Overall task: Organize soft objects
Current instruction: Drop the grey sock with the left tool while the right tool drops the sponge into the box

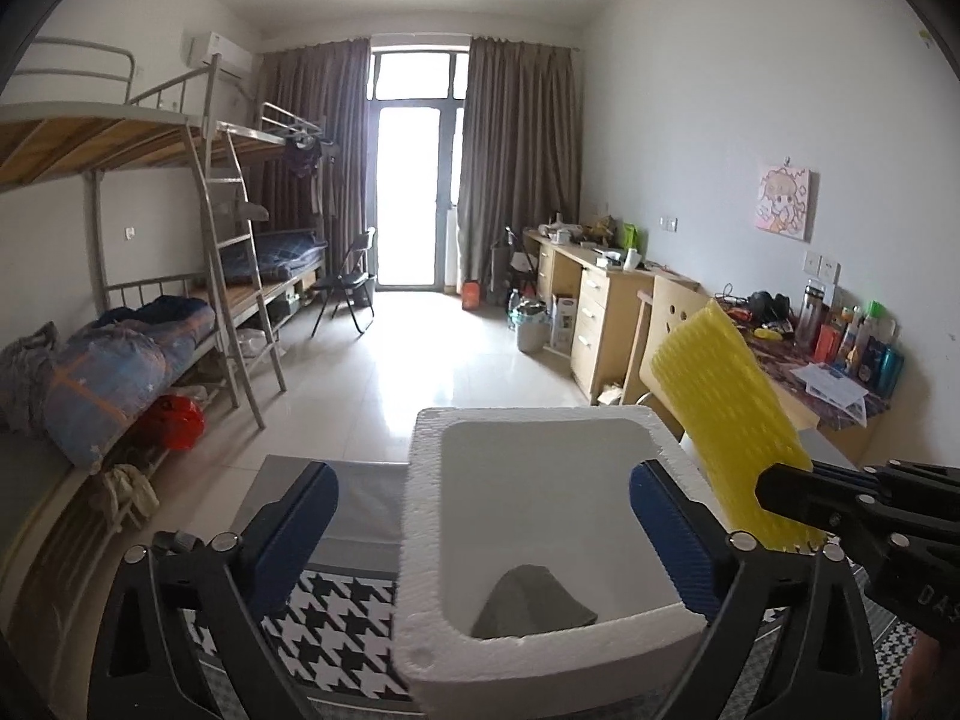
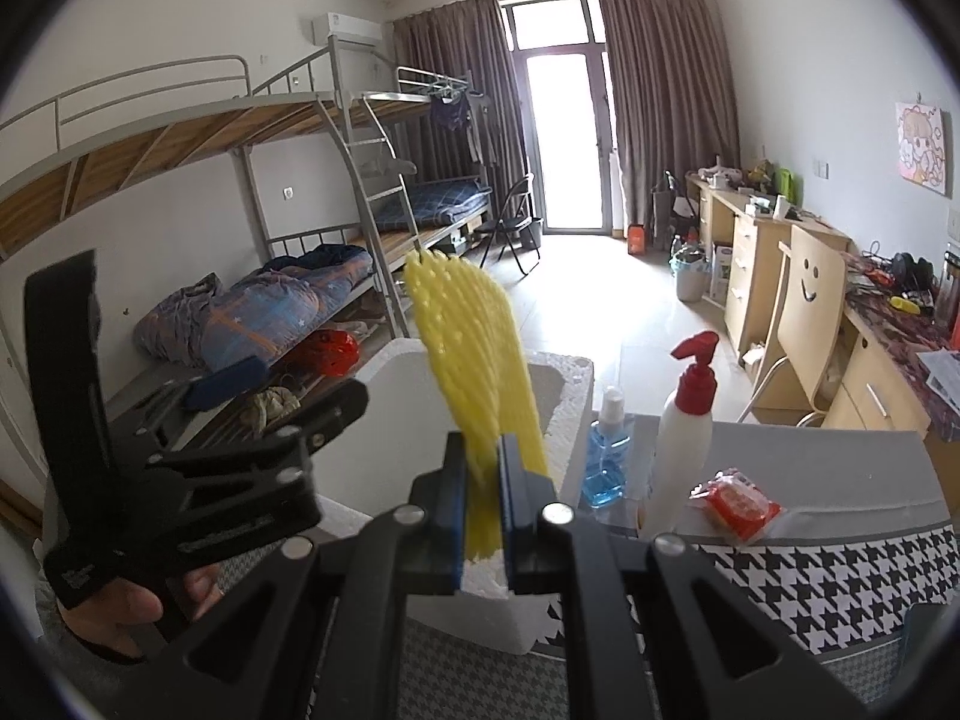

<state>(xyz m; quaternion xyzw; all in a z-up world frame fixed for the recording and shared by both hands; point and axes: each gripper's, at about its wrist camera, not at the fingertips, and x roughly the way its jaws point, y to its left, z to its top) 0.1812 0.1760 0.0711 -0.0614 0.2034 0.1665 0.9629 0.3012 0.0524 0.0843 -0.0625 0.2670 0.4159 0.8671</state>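
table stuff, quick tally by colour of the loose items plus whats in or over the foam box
yellow: 1, foam net pinched in the right gripper
grey: 1, cloth in the foam box
blue: 1, spray bottle
white and red: 1, pump bottle
red: 1, packet
total: 5

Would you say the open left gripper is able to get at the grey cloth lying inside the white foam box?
Probably yes: the left gripper stands open over the box, whose top is uncovered above the cloth.

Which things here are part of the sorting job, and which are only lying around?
Part of the job:
- yellow foam net, clamped in the right gripper
- white foam box
- grey cloth inside the box
- left gripper, open

Lying around:
- blue liquid bottle
- white pump bottle
- red packet
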